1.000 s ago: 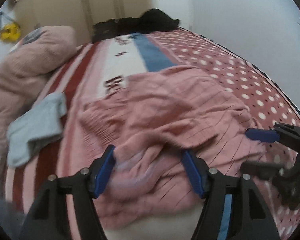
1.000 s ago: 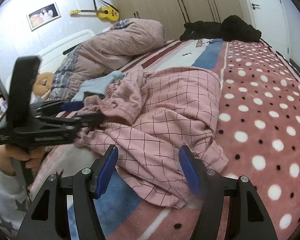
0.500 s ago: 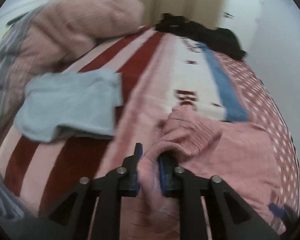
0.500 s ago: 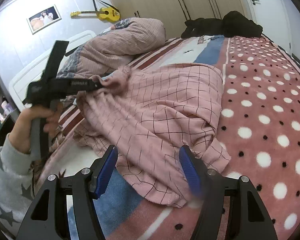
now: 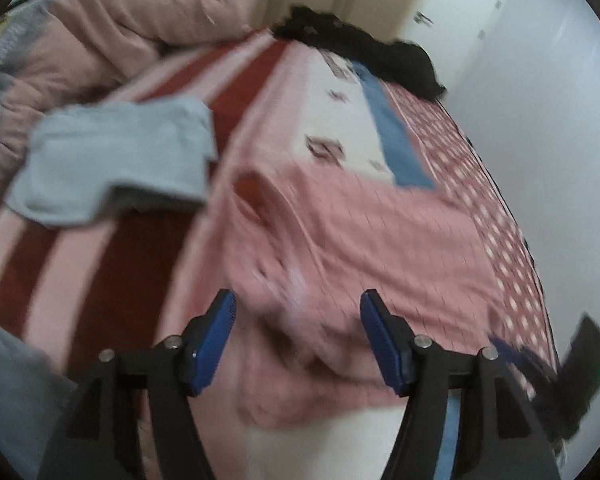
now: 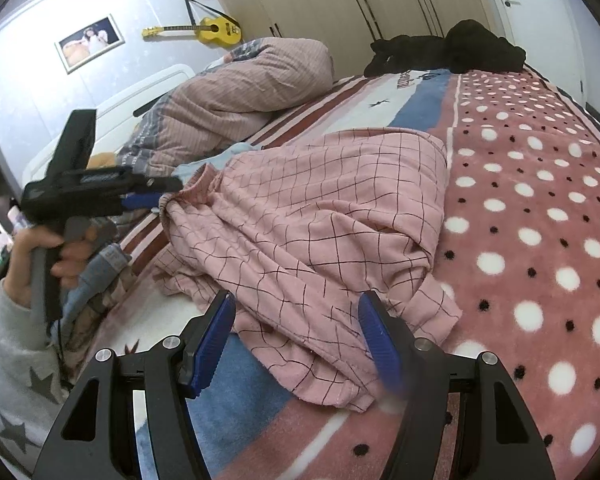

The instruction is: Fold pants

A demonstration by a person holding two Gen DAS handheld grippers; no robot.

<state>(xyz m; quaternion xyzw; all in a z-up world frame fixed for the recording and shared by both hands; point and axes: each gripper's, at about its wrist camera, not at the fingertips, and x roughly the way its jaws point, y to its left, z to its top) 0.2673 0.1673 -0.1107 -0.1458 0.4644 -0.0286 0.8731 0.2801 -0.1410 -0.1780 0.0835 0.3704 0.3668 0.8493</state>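
The pink checked pants [image 6: 320, 224] lie rumpled on the bed, waistband toward the left; they also show, blurred, in the left wrist view [image 5: 360, 248]. My left gripper [image 5: 298, 336] is open and empty just above the near edge of the pants; in the right wrist view it [image 6: 156, 192] sits by the waistband, held by a hand. My right gripper [image 6: 296, 340] is open and empty over the near hem of the pants. It shows at the lower right of the left wrist view [image 5: 572, 364].
A light blue garment [image 5: 116, 156] lies left of the pants. A bunched pink duvet [image 6: 244, 88] is at the back left. Black clothes [image 6: 448, 50] lie at the far end. The bedspread [image 6: 540, 208] is dotted on the right, striped on the left.
My left gripper was shut on the waistband half a second ago, pulling it left; now it is open and the waistband lies on the bed. My right gripper has barely moved.
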